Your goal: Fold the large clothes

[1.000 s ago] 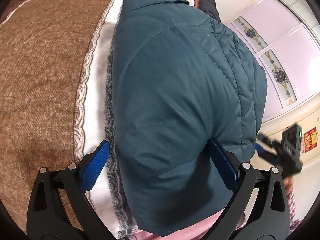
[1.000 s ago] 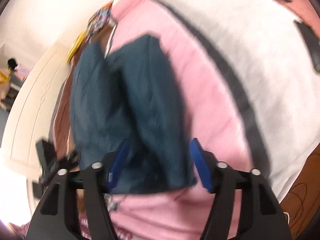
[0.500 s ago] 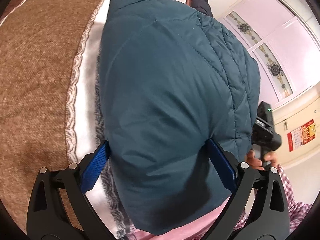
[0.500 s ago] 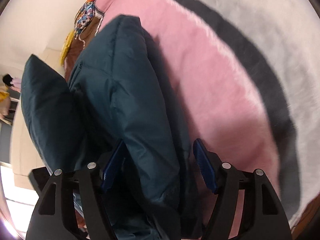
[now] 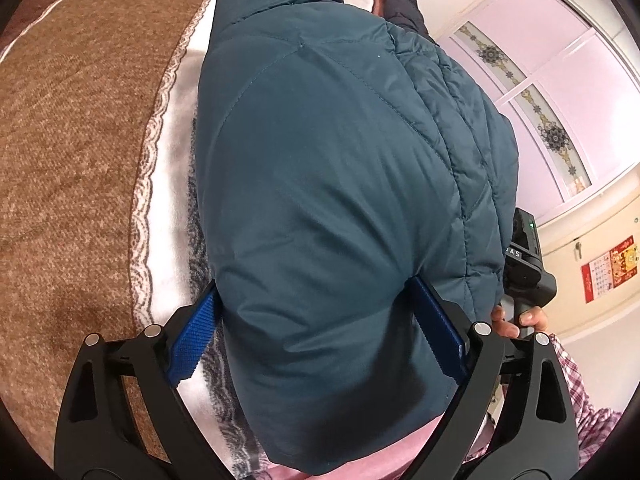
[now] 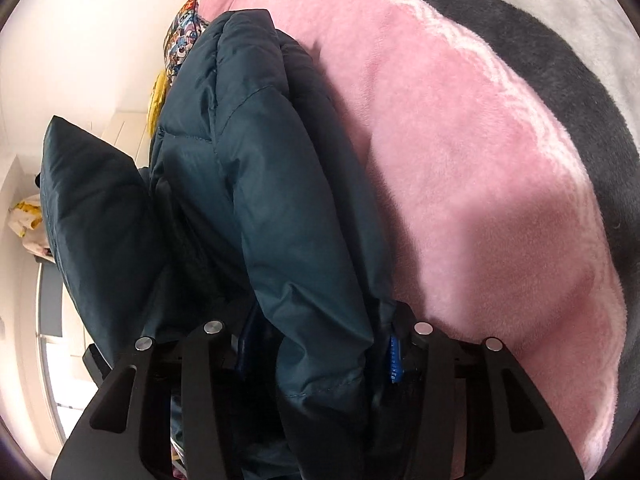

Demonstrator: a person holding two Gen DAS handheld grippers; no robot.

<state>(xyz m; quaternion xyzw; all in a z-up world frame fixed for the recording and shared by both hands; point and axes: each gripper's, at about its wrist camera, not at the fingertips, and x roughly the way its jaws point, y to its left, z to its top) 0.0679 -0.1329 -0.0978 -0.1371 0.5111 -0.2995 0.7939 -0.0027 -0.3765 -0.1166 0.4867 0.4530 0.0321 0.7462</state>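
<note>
The right gripper (image 6: 316, 356) has just been closing, and a thick fold of the teal puffer jacket (image 6: 280, 208) now fills the space between its blue pads (image 6: 395, 360); the padding looks pinched, so I judge it clamped on the jacket's lower edge. The left gripper (image 5: 316, 340) stands wide, its pads (image 5: 192, 340) flanking a puffy corner of the same jacket (image 5: 340, 180); whether they press it or merely straddle it cannot be told for certain, though the cloth bulges between them and the near pad touches it.

The jacket lies along the near edge of the bed, on a pink blanket (image 6: 460, 160) with a brown blanket (image 5: 72, 140) beyond its far side.

To fold well, both grips should take matching corners with all layers caught, then travel together so the slippery, springy padding folds flat and not skewed.
</note>
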